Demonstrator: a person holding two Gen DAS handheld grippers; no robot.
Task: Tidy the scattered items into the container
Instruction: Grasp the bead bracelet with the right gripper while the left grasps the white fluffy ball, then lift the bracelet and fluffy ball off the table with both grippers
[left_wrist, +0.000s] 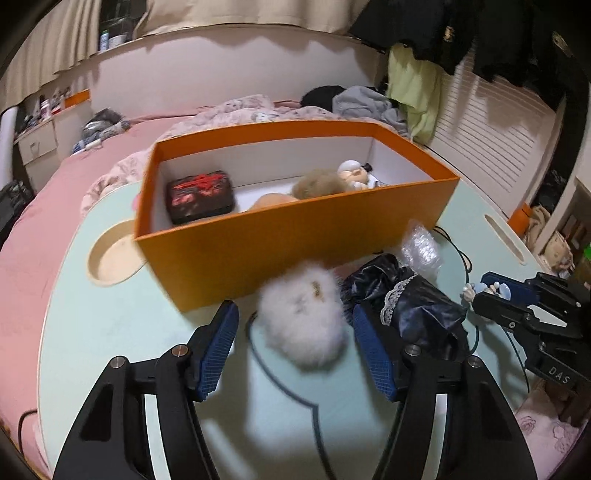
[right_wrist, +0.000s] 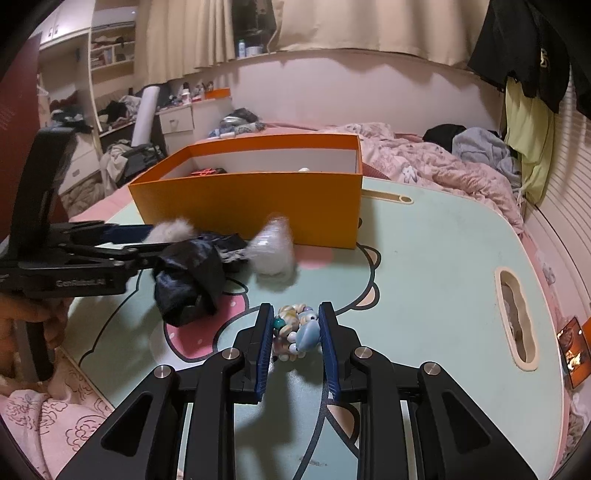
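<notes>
A: Where do things stand?

B: The right claw (right_wrist: 293, 325) is clamped on a beaded bracelet (right_wrist: 295, 332), its blue pads pressing both sides, low over the mint-green table (right_wrist: 424, 258). The left claw (left_wrist: 293, 328) stands around a white fur pompom (left_wrist: 304, 317). There's a visible gap at each pad, so it isn't gripping yet.

A: And the container?

B: The orange box (left_wrist: 295, 236) sits just behind the pompom, nearly touching it. Inside are a dark tin with red print (left_wrist: 199, 195), a tan fluffy ball (left_wrist: 317, 184) and a small doll (left_wrist: 354, 173).

A: So how should the left side go about it?

B: I'd keep the pompom centred between the pads and squeeze until the fur compresses to something firm; fur gives a lot, so a light close may slip. Then lift clear above the box's near wall before moving over it. That wall is tall and close, and dragging against it could shove the box.

A: Anything in the way?

B: A crumpled black garment with lace trim (left_wrist: 402, 299) lies against the left claw's right finger. I'd watch that the pad doesn't snag the cloth. A wad of bubble wrap (left_wrist: 423, 247) sits beyond it, by the box.

A: And the bracelet?

B: It looks secure. Raise it straight, then release it over an open patch of the box floor.
</notes>
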